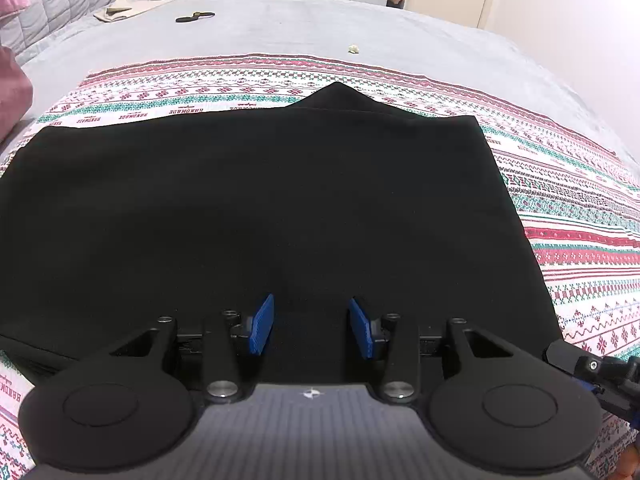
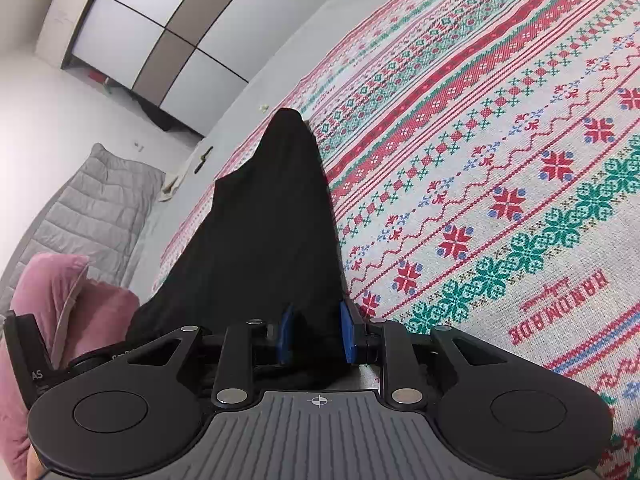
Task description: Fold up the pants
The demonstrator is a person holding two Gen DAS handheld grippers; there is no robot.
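Both my grippers sit at the pants (image 1: 260, 208), which lie flat on the patterned cloth (image 1: 560, 208). Left gripper (image 1: 311, 330): jaws apart, holding nothing. Right gripper (image 2: 316, 334): jaws partly closed around the pants' edge.

A home bedroom: bed (image 1: 280, 28), pink pillow (image 2: 60, 292), wardrobe doors (image 2: 160, 36).

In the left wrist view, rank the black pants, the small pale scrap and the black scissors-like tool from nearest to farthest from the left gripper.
1. black pants, directly under the left gripper.
2. small pale scrap, on the grey sheet beyond the patterned cloth, right of centre.
3. black scissors-like tool, farther back, left of centre.
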